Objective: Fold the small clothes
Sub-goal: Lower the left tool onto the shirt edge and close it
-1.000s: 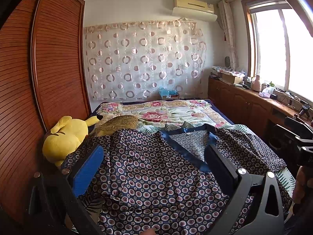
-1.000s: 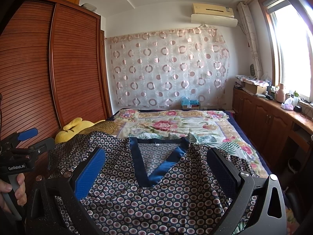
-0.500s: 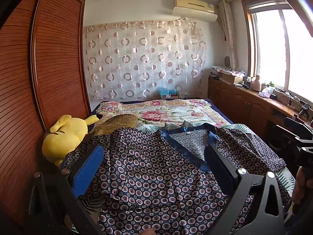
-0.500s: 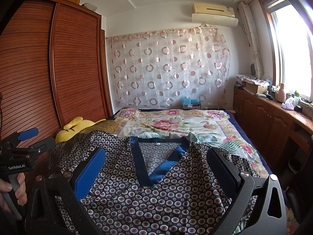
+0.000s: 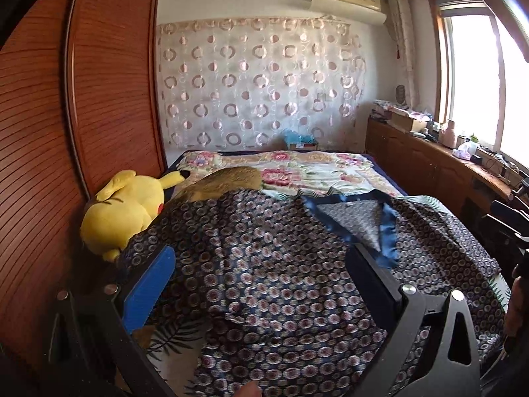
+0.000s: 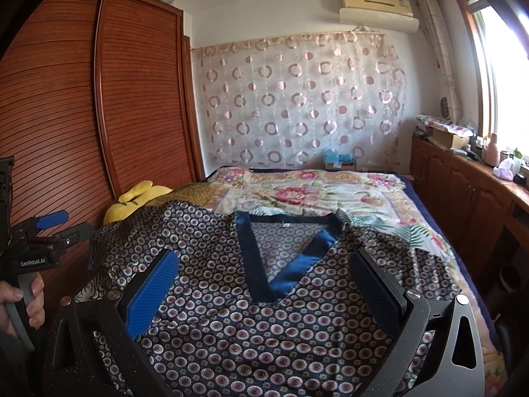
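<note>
Leftward the left tongs (image 5: 261, 284) have swung; both tongs gape empty over the flat shirt (image 6: 264, 297), ready for folding.

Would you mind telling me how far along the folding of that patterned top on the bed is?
Done: the patterned top lies spread on the bed, blue V-neck facing up. In hand: nothing; the left gripper and right gripper are both open above the fabric. Left: every fold, since no sleeve or hem is turned in yet. One sleeve lies against the yellow plush toy.
</note>
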Action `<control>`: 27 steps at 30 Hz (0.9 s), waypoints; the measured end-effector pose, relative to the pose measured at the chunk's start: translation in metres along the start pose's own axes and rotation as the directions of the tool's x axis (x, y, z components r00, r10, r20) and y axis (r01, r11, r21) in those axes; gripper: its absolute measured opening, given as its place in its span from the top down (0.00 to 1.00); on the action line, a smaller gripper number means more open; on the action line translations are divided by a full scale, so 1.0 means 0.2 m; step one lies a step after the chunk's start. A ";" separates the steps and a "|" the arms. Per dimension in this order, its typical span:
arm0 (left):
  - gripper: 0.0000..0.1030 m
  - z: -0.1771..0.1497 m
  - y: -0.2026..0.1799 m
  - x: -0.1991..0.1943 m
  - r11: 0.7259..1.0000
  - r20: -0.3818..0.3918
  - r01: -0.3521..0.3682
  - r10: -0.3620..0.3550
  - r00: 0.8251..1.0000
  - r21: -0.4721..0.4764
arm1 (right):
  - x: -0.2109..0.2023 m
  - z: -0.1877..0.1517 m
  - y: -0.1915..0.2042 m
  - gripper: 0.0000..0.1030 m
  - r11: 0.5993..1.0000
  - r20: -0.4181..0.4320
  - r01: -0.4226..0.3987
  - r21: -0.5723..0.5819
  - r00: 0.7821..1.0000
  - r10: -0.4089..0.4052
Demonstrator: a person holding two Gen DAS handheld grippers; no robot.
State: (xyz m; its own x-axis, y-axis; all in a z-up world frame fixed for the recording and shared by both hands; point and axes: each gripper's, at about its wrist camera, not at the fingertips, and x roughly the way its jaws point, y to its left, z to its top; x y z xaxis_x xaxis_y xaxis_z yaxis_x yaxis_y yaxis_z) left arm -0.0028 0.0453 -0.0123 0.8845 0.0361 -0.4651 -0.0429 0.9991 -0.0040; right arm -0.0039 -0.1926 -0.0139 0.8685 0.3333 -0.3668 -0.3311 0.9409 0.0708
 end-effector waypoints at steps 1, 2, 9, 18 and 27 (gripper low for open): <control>0.00 -0.01 0.02 0.01 1.000 -0.004 -0.003 0.003 1.000 -0.003 | 0.01 0.00 0.00 0.00 1.000 -0.008 -0.009 -0.001 1.000 0.009; 0.00 -0.02 0.04 0.02 1.000 -0.007 -0.005 0.005 1.000 -0.004 | 0.02 0.00 0.00 0.00 1.000 -0.014 -0.016 -0.002 1.000 0.016; 0.00 -0.09 0.19 0.11 1.000 -0.063 -0.001 0.000 0.998 -0.013 | 0.09 0.00 0.01 0.00 0.998 -0.067 -0.057 -0.023 0.996 0.055; 0.05 -0.22 0.48 0.21 0.997 -0.108 -0.008 -0.001 0.994 -0.076 | 0.23 -0.02 0.05 0.00 0.989 -0.159 -0.129 -0.068 0.980 0.117; 0.22 -0.34 0.75 0.39 0.981 -0.203 -0.041 0.001 0.979 -0.190 | 0.35 -0.04 0.07 0.00 0.974 -0.257 -0.206 -0.090 0.950 0.177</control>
State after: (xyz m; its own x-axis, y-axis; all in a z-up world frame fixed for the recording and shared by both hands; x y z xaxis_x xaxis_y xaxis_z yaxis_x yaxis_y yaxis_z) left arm 0.0272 0.1958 -0.1097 0.7717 0.0318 -0.6352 -0.1662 0.9741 -0.1532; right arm 0.0494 -0.1566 -0.0462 0.6717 0.4682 -0.5742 -0.5351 0.8426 0.0610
